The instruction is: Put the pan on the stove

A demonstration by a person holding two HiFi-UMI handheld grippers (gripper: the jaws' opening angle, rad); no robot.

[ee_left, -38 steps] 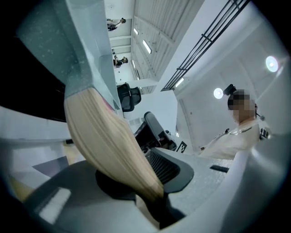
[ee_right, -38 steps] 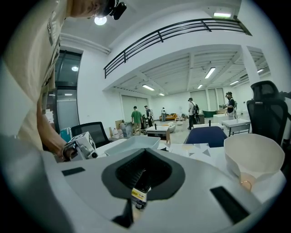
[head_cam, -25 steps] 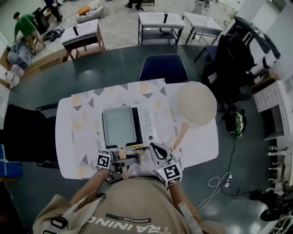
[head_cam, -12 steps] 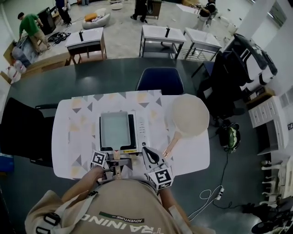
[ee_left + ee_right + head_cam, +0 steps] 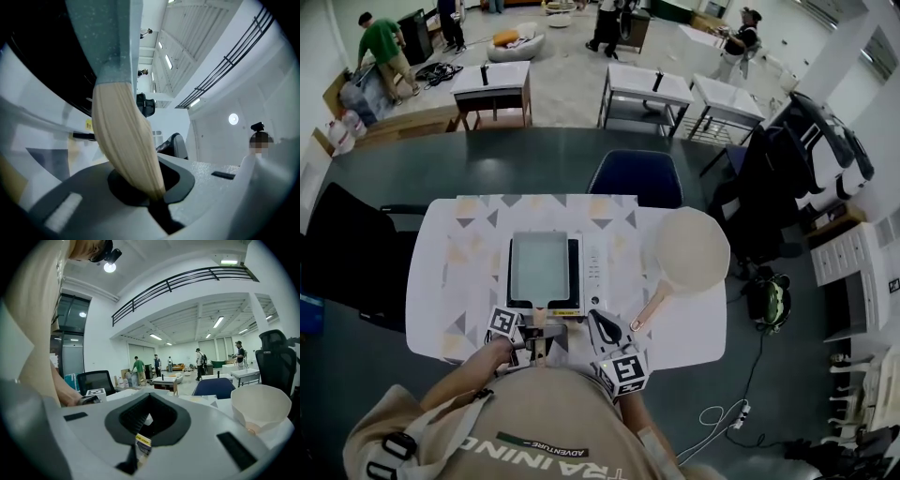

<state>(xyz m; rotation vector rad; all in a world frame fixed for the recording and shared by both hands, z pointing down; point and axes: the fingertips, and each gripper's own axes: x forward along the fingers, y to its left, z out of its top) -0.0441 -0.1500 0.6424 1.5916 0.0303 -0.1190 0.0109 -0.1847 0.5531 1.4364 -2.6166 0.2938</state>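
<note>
Found the left tool [image 5: 541,333] clamped on the wooden handle [image 5: 126,140] of the square pan [image 5: 539,267]. Located that pan over the stove [image 5: 594,267] at desk centre. Could not confirm from the head view full seating on the plate as against a slight lift. Found the right tool [image 5: 602,324] pressed together on nothing, just off the stove's 5 o'clock corner. Logged a second, round pan [image 5: 692,248] at 3 o'clock, off the stove, handle pointing to 7 o'clock, near the right tool.

Judged two main risks: tipping of the square pan under a grip far out on the handle, and a knock to the round pan's handle from a right-tool swing.

Noted the desk [image 5: 441,300] edge close at 6 o'clock, open surface at 9 o'clock, and a chair [image 5: 637,173] at 12.
</note>
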